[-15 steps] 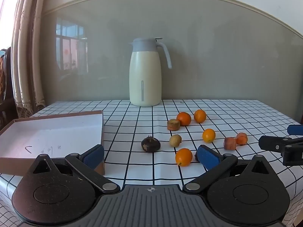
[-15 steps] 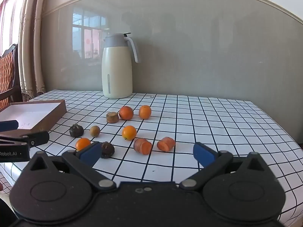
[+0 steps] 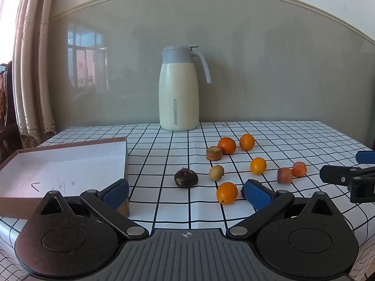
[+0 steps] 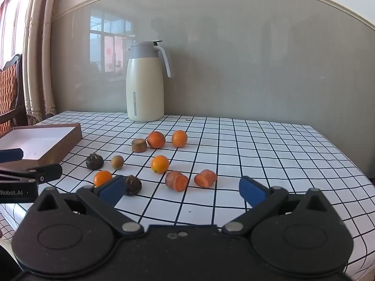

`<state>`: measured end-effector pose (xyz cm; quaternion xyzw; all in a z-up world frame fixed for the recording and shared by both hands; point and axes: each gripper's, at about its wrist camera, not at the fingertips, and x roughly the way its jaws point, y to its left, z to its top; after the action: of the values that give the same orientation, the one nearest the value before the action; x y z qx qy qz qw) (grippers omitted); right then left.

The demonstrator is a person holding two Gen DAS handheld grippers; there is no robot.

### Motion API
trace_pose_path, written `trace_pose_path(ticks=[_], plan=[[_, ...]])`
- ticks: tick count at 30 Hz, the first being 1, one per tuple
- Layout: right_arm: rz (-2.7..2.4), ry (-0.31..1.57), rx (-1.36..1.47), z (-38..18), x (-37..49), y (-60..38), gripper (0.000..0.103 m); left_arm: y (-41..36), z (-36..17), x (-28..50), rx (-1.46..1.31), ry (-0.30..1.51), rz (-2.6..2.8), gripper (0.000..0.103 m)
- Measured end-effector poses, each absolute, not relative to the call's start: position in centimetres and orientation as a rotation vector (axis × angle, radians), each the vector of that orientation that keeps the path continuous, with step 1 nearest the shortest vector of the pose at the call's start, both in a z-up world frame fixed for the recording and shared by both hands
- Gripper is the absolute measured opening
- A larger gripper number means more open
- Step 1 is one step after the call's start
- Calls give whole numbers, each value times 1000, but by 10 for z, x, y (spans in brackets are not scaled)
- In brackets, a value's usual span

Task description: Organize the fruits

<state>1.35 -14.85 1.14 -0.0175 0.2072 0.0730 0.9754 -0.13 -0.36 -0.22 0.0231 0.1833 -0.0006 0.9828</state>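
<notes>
Several small oranges lie on the checked tablecloth, the nearest one (image 3: 226, 192) (image 4: 102, 178) by my left gripper's right pad. Two dark water chestnuts (image 3: 185, 177) (image 4: 133, 185), a tan longan (image 3: 216, 172) (image 4: 117, 162), two carrot pieces (image 4: 176, 181) (image 4: 205, 178) and a brown chunk (image 3: 214, 153) (image 4: 139, 145) lie among them. An open cardboard box (image 3: 65, 164) (image 4: 39, 140) sits at the left. My left gripper (image 3: 186, 193) is open and empty above the near edge. My right gripper (image 4: 181, 190) is open and empty, just short of the carrot pieces.
A cream thermos jug (image 3: 178, 91) (image 4: 144, 84) stands at the back of the table against the wall. Curtains and a chair (image 4: 9, 98) are at the left. The table's right edge (image 4: 351, 164) drops off beside the wall.
Both grippers have stayed nearly still and open. No fruit has moved.
</notes>
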Motion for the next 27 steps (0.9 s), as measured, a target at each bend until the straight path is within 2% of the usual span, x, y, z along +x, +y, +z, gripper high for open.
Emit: trace_pose_path(ticks=[27], plan=[[141,420,-44,11,12,-145,97,-3,-1,-1,47,369,-4,103]])
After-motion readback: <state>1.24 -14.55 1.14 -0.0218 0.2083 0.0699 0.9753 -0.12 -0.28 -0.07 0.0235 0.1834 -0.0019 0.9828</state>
